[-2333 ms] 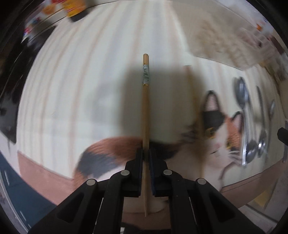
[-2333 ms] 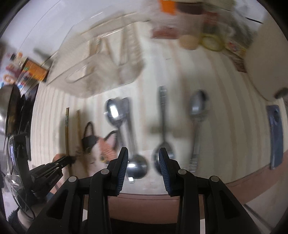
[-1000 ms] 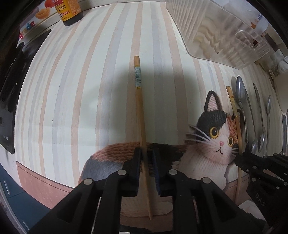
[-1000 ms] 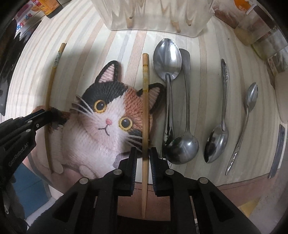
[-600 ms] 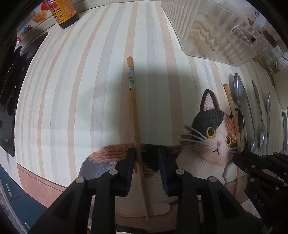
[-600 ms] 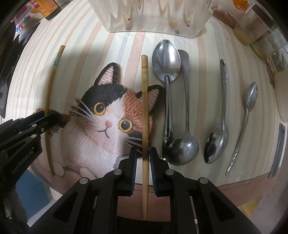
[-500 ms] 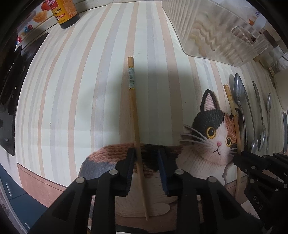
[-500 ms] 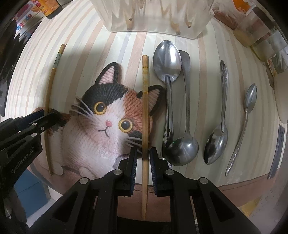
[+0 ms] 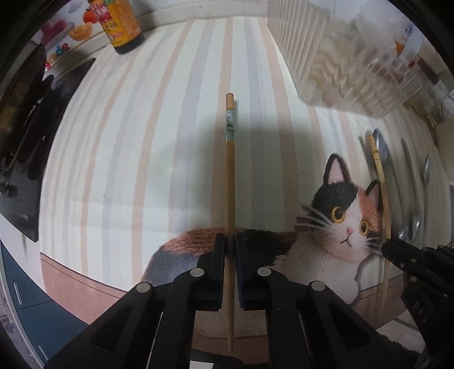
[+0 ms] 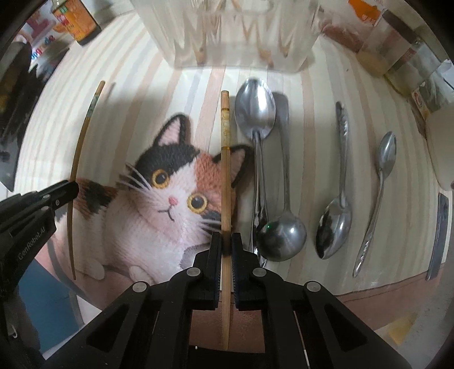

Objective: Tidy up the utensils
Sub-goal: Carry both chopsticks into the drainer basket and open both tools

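Only from the right gripper [image 10: 225,245], clamping a chopstick [image 10: 225,176], do spoons [image 10: 256,119] show clearly.

We count two chopsticks: one [image 9: 229,181] on the left, one [image 10: 225,181] over the cat mat [image 10: 159,215]. Four spoons: big spoon [image 10: 256,125], ladle-type spoon [image 10: 281,235], mid spoon [image 10: 336,227], small spoon [image 10: 383,170]. Also one clear rack [image 10: 241,31], one sauce bottle [image 9: 122,22], two grippers [image 9: 230,247] [image 10: 225,244], and at least two jars [image 10: 397,48] far right.
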A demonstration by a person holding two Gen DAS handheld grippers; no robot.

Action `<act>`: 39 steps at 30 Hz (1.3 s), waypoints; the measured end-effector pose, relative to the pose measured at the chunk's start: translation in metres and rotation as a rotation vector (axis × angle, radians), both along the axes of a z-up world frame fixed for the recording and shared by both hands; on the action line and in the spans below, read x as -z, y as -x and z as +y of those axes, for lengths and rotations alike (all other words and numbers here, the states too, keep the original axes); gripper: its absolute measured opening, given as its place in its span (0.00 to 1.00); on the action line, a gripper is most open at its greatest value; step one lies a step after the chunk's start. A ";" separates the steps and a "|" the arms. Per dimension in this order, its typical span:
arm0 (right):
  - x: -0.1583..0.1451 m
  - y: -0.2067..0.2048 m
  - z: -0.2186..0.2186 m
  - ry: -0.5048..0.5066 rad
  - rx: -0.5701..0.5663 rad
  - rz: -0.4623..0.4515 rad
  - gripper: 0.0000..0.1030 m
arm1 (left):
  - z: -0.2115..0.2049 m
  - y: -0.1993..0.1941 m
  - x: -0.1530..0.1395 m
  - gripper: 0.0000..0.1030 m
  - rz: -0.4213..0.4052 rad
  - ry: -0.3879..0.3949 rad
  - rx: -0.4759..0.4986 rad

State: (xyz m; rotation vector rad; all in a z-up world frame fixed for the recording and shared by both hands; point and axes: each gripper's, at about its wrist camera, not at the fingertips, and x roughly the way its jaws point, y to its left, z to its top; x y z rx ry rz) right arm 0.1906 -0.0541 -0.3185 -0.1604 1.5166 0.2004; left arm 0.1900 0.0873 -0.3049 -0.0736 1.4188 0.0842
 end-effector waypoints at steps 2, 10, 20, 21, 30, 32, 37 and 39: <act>-0.010 -0.002 -0.001 -0.016 0.001 -0.023 0.07 | 0.001 0.000 -0.013 0.04 -0.026 -0.005 -0.002; -0.067 -0.006 -0.002 -0.088 -0.026 -0.142 0.07 | 0.006 -0.005 -0.077 0.04 -0.159 -0.013 -0.011; -0.155 -0.058 -0.026 -0.237 0.049 -0.270 0.07 | 0.000 -0.036 -0.151 0.04 -0.316 0.051 0.015; -0.161 -0.066 -0.030 -0.252 0.057 -0.273 0.07 | -0.004 -0.042 -0.158 0.04 -0.325 0.063 0.024; -0.167 -0.155 -0.055 -0.379 0.132 -0.220 0.06 | -0.032 -0.128 -0.178 0.04 -0.299 0.272 0.060; -0.158 -0.177 -0.058 -0.395 0.151 -0.193 0.06 | -0.034 -0.148 -0.170 0.04 -0.267 0.313 0.054; -0.134 -0.226 -0.058 -0.390 0.170 -0.140 0.06 | -0.038 -0.203 -0.139 0.05 -0.170 0.372 0.031; -0.123 -0.241 -0.056 -0.385 0.179 -0.119 0.06 | -0.037 -0.220 -0.126 0.04 -0.137 0.377 0.018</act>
